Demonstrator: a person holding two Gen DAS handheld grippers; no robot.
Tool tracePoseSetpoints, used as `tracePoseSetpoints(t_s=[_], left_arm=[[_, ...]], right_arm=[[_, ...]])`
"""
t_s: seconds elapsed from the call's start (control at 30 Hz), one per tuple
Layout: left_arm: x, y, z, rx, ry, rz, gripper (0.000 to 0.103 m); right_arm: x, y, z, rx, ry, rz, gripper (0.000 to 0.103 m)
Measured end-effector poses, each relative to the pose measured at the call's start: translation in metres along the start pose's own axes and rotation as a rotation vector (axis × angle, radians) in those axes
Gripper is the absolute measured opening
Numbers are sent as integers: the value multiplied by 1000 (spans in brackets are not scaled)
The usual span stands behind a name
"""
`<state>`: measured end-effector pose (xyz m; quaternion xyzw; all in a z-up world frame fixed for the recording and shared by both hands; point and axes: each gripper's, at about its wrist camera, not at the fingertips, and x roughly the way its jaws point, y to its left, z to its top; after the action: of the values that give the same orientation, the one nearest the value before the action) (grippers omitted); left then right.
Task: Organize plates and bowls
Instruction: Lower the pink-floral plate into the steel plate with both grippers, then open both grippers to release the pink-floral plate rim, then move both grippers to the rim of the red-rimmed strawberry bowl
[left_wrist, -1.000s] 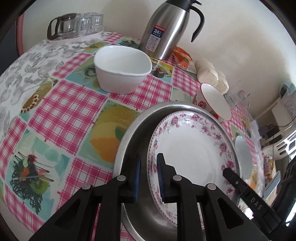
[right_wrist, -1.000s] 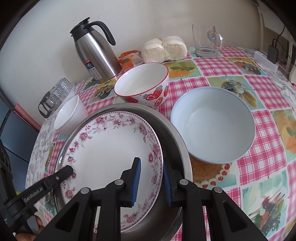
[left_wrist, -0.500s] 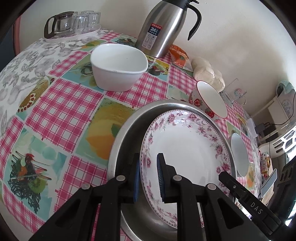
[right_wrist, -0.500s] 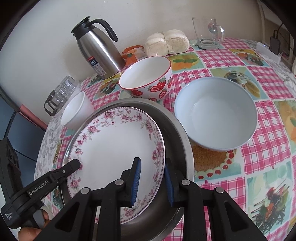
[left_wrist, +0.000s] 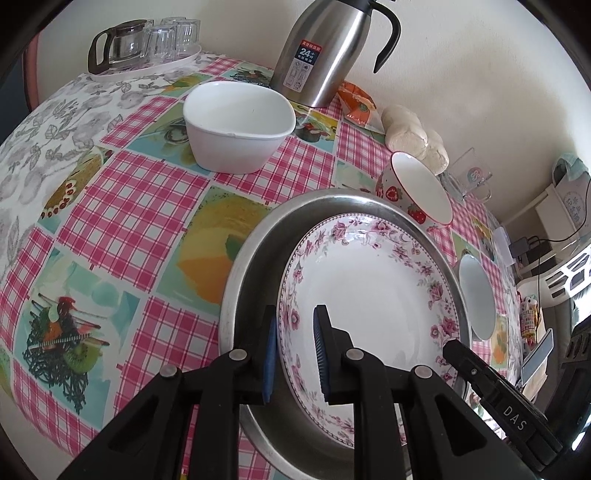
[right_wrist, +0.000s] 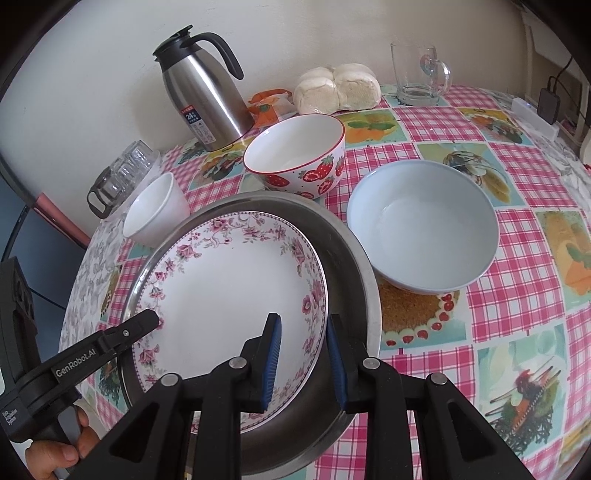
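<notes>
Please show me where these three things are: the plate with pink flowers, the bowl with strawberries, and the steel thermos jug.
Floral plate (right_wrist: 225, 295), right wrist view, on its white centre.
Strawberry bowl (right_wrist: 295, 147), right wrist view, on the inner wall.
Thermos jug (left_wrist: 325, 48), left wrist view, on the steel body.

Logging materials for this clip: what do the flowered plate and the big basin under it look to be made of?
Flowered plate: likely glazed ceramic or porcelain, glossy white with a printed pink floral rim.
Basin: looks like stainless steel, with a grey brushed sheen and a thin rolled rim that reflects light.
</notes>
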<state>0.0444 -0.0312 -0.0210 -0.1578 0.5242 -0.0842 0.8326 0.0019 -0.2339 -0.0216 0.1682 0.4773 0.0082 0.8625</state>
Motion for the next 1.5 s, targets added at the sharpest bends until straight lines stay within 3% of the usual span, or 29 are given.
tracePoseSetpoints(t_s=[0.37,0.5,0.63,0.73,0.77,0.8,0.87,1.0,1.07,1.37,1.5], left_arm=[[-2,-1,-3,-5,13,13,21],[-9,-5,-1,16,-18,38,22],[-16,-8,2,31,-56,52,26],[-22,-10,3,47,-92,71,41],[-24,-11,4,51,-103,78,52],[-25,-11,5,53,-110,84,61],[-26,-13,5,59,-116,105,68],[-22,-11,5,66,-108,151,70],[-21,-8,5,61,-106,173,83],[-21,-5,5,61,-144,257,93],[-22,-3,7,48,-157,260,97]], right_arm=[[0,-2,0,-2,5,2,28],[1,-6,1,19,5,4,28],[-10,-8,5,25,-49,6,28],[-18,-7,7,22,-91,3,28],[-19,-6,8,16,-101,0,28],[-21,-4,8,9,-110,-3,31],[-22,-2,9,-1,-119,-3,52],[-22,2,9,-28,-129,-12,63],[-21,2,8,-39,-131,-26,73],[-18,-1,9,-51,-135,-67,94],[-17,2,9,-65,-143,-76,97]])
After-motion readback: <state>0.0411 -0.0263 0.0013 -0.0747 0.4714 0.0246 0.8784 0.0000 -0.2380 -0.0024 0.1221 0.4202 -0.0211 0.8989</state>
